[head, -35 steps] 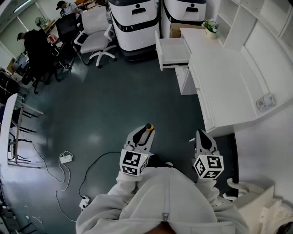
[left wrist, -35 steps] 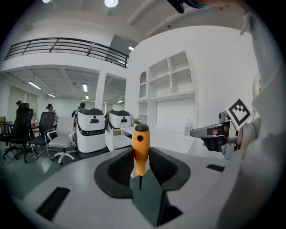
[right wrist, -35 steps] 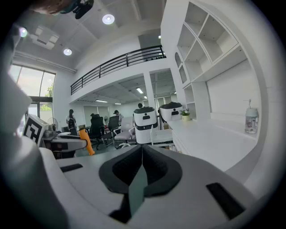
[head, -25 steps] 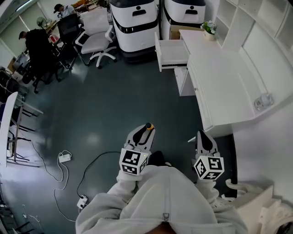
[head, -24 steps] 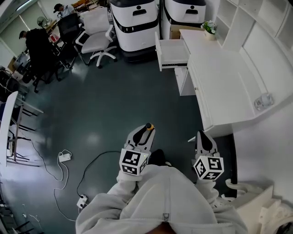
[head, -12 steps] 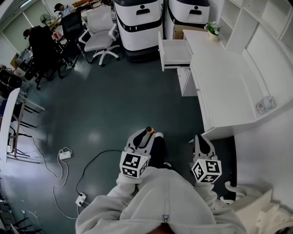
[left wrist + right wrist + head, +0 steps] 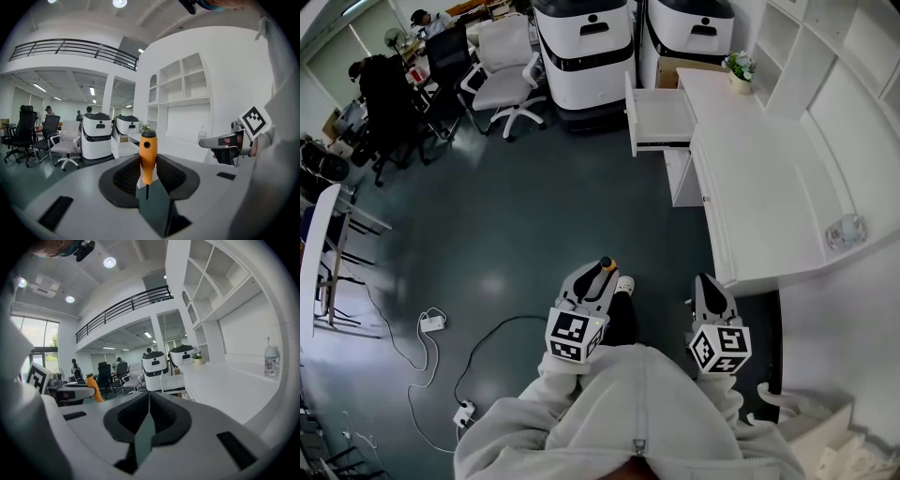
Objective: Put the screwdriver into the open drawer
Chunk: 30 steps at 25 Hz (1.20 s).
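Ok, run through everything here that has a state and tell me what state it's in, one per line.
screwdriver: clamped between the left gripper's fingers, orange handle up, not yet in the drawer.
left gripper: shut on the screwdriver.
right gripper: fingers together, nothing between them.
drawer: pulled open at the far end of the white desk, looks empty.

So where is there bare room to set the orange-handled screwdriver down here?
The open white drawer looks bare inside. The long white desk top is free between the small potted plant at its far end and the clear bottle by the wall. Crowded: office chairs far left.
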Motion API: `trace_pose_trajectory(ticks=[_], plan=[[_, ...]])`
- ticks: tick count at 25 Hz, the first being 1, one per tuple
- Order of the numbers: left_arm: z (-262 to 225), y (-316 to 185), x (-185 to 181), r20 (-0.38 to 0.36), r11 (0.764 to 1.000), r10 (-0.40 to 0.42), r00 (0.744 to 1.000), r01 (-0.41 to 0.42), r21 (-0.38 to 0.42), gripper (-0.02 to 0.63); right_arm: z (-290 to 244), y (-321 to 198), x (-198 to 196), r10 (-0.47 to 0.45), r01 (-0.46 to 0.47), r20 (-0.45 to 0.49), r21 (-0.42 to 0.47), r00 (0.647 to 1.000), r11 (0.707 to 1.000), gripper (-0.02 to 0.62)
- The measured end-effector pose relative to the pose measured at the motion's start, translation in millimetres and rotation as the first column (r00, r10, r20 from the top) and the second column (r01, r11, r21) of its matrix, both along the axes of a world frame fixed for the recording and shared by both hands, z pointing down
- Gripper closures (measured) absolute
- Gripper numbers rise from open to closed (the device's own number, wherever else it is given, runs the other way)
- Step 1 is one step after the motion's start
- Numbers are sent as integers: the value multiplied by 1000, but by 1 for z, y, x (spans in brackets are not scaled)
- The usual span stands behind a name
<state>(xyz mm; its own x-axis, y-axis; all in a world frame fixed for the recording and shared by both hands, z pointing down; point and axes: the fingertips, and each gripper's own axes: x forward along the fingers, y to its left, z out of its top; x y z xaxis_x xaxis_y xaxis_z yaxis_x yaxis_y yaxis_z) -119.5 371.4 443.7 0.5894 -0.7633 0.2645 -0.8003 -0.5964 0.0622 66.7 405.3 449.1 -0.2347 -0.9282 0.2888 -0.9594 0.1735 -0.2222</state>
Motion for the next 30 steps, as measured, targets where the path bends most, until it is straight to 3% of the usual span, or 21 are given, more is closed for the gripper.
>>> trace_pose_trajectory(ticks=[15,30], plan=[[-8,-106,22,1,1000,25,1000,-25,-6,489,-5,-104,10,-14,15,4,-24,1000,1000,560],[-7,-192,-2,-17,1000,14,1000,-14,-15,489,-8,-183,8,25,-27,-31,-42,999,999,559]])
